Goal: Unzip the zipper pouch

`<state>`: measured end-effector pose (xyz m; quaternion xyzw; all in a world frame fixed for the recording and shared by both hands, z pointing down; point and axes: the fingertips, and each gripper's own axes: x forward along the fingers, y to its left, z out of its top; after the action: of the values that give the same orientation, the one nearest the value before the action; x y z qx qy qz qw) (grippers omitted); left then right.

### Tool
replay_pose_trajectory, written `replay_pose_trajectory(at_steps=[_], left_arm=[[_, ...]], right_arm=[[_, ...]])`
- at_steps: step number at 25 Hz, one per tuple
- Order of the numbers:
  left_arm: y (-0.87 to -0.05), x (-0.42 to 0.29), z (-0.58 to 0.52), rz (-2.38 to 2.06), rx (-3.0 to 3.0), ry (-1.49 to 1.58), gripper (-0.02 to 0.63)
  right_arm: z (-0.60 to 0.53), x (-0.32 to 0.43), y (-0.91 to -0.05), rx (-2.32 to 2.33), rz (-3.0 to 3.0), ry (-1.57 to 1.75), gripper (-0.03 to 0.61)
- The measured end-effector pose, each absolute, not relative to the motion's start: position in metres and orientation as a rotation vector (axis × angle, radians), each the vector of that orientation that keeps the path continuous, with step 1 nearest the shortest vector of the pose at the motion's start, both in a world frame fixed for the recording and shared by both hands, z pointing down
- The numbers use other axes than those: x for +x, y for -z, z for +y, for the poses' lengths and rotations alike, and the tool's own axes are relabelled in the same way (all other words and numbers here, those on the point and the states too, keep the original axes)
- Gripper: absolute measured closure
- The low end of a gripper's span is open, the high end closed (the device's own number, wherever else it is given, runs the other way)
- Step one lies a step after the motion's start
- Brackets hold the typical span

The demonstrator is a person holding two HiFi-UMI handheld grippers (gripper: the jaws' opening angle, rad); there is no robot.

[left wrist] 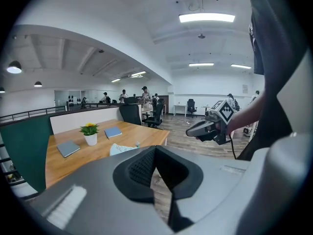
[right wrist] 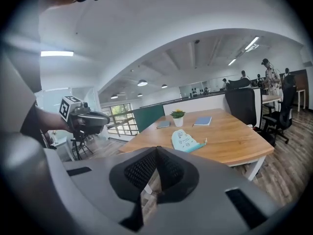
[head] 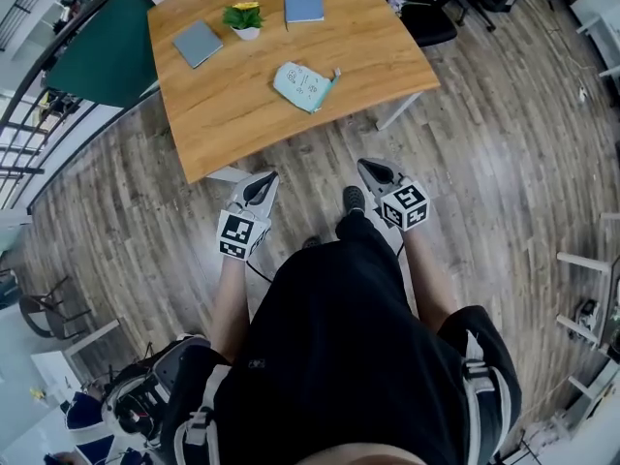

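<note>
A pale teal zipper pouch (head: 303, 85) lies flat near the front edge of the wooden table (head: 223, 124); it also shows as the pouch (right wrist: 186, 141) in the right gripper view and partly as the pouch (left wrist: 120, 150) in the left gripper view. Both grippers hang in front of the person, short of the table and apart from the pouch. My left gripper (head: 263, 183) is shut with nothing in it, its jaws together (left wrist: 155, 153). My right gripper (head: 372, 170) is shut and empty too (right wrist: 156, 153).
On the table stand a small potted plant (head: 244, 19), a grey notebook (head: 198, 43) at its left and a blue notebook (head: 303, 4) at its right. A black office chair (head: 417, 13) sits at the table's far right. Wooden floor lies between me and the table.
</note>
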<state>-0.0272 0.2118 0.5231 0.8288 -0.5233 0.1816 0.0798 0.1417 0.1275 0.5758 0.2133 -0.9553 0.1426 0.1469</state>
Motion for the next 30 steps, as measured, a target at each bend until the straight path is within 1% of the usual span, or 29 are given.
replay_pose_trajectory(at_steps=[11,30], left_arm=[[-0.529,-0.024,0.165,-1.609,2.394,-0.591,0.612],[-0.538,0.010,0.094,-1.745,2.225,-0.618,0.612]], right_arm=[[0.073,0.125,-0.585,0.452,-2.754,-0.432,0.575],[-0.015,0.129,-0.602,0.154,-2.727,-0.383,0.575]])
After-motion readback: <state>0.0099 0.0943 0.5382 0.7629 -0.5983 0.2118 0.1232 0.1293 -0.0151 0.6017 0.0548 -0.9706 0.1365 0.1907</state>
